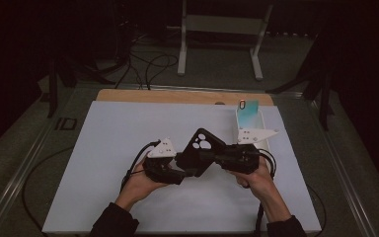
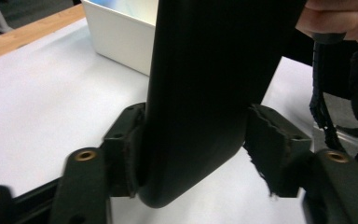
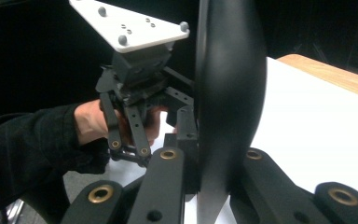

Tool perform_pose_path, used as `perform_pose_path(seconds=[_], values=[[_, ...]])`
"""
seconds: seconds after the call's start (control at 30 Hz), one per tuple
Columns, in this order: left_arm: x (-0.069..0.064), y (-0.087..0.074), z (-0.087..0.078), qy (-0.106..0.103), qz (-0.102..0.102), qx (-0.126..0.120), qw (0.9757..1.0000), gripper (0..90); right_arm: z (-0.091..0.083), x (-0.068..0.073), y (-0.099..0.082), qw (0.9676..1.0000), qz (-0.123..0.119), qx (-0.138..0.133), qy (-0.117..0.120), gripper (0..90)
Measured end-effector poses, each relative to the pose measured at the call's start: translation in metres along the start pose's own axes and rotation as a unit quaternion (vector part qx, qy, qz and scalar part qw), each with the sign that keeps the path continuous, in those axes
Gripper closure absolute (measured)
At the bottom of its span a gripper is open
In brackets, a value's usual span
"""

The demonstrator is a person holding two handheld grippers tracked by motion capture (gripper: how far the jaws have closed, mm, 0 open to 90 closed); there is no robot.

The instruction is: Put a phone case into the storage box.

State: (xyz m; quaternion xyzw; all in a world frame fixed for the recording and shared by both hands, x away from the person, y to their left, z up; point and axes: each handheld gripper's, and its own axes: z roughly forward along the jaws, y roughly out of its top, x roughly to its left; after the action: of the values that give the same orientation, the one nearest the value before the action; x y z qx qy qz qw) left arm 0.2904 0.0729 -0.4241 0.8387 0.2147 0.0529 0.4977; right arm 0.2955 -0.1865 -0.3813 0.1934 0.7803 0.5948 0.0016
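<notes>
Tools share a black phone case (image 1: 201,148): our right tool (image 3: 219,186) clamps it, left tool (image 2: 193,154) half-closed around it, so squeeze evenly

Phone case (image 1: 201,149) held above the table (image 1: 103,148), between the two grippers.

The left gripper (image 1: 170,170) lies left of the case and the right gripper (image 1: 217,157) right of it; the bin (image 1: 262,129) stands on the table behind and right of the case (a card (image 1: 248,112) upright in it).
</notes>
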Motion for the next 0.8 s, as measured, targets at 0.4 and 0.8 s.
perform_pose_path(seconds=[0.4, 0.8], values=[[-0.001, -0.004, 0.001, -0.001, 0.009, 0.009, 0.9999, 62.5, -0.003, -0.006, -0.002, 0.9993, -0.007, 0.013, -0.035, 81.3], [-0.002, -0.007, 0.003, -0.01, 0.007, 0.005, 0.9999, 78.7, 0.0, -0.012, -0.003, 0.9983, -0.007, 0.032, -0.049, 60.0]])
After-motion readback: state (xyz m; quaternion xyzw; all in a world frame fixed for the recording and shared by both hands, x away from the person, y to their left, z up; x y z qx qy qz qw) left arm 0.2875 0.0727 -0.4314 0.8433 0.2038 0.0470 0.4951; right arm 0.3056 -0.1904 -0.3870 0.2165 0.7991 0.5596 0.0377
